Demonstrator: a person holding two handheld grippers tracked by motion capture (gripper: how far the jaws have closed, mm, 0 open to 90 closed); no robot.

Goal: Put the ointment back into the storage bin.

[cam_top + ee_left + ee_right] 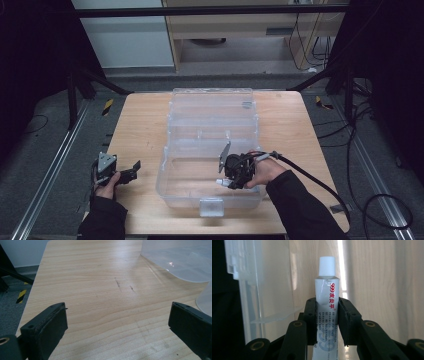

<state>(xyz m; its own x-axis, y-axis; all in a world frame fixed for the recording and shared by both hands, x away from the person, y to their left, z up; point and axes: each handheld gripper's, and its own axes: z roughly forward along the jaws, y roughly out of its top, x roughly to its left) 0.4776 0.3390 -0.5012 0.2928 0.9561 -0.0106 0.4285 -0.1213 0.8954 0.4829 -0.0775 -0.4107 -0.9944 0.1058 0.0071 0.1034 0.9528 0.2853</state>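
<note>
I keep right gripper [327, 322] pinching tube [325, 297] low inside clear box [165, 175], release gently; left gripper [117, 322] spread, idle on table [100, 290].

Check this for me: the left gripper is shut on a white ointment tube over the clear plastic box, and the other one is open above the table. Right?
Wrong hand. The right gripper is shut on the white ointment tube, as the right gripper view shows, over the clear plastic box; the left gripper is open above the table.

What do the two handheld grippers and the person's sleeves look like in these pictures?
Both are black. The left gripper carries a grey three-cornered plate on top, and its jaws end in flat, rectangular black pads. The right gripper has black linkage arms with brass-coloured rivets and a thick black cable trailing off behind it. The person wears dark long sleeves.
</note>
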